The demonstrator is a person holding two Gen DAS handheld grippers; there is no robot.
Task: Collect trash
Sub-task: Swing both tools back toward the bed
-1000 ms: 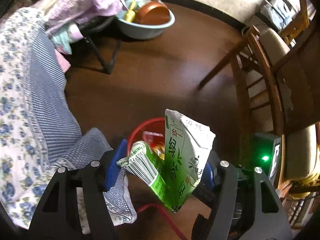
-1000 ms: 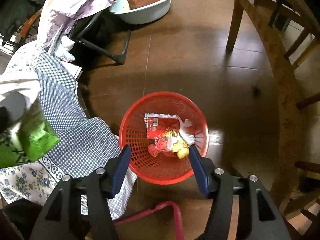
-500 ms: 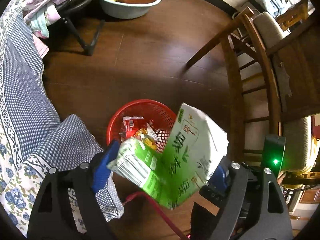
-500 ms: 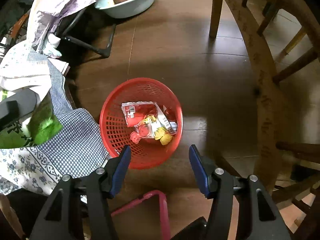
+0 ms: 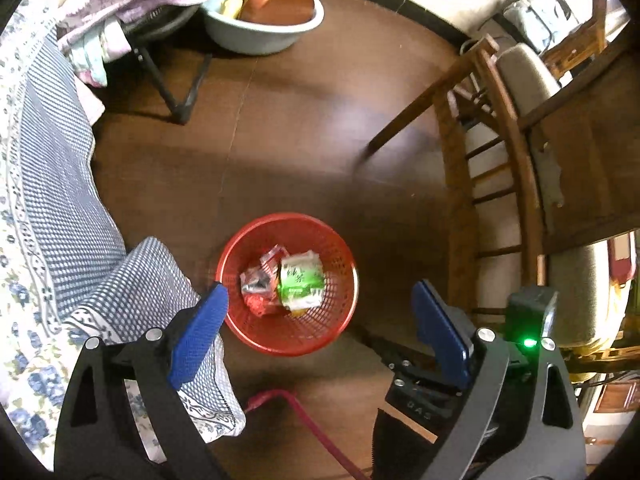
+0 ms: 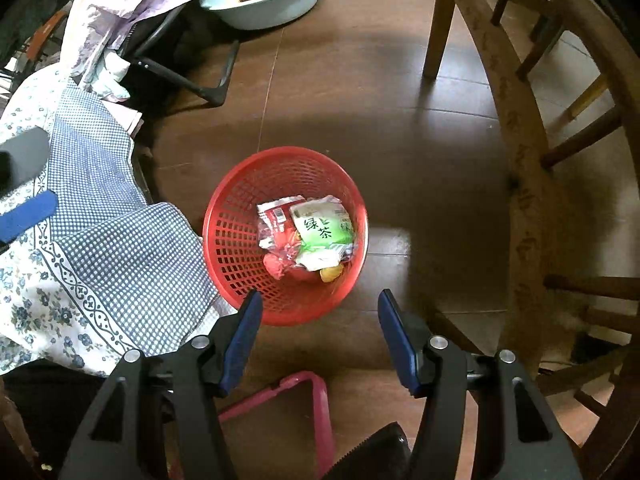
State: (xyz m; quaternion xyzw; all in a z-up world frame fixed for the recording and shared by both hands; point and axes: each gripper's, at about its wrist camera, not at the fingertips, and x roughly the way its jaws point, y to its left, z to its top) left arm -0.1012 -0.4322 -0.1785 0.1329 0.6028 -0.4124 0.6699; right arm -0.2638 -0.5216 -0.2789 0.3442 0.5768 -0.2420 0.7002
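A red mesh basket (image 5: 336, 320) stands on the dark wood floor; it also shows in the right wrist view (image 6: 236, 248). A green tea carton (image 5: 300, 280) lies inside it on red and yellow wrappers (image 5: 256, 284); the carton (image 6: 322, 232) and wrappers (image 6: 276, 216) show in the right wrist view too. My left gripper (image 5: 320, 300) is open and empty, high above the basket. My right gripper (image 6: 318, 306) is open and empty above the basket's near rim. One blue pad (image 6: 24, 216) of the left gripper shows at the right wrist view's left edge.
A blue checked and floral cloth (image 5: 60, 216) hangs at the left, beside the basket. A wooden chair (image 5: 500, 168) stands at the right. A pale basin (image 5: 260, 36) with a brown bowl sits at the back. A pink frame (image 6: 280, 396) lies on the floor below.
My left gripper has opened and let go of the green tea carton, which now lies in the red basket. Both grippers sit higher above the basket.
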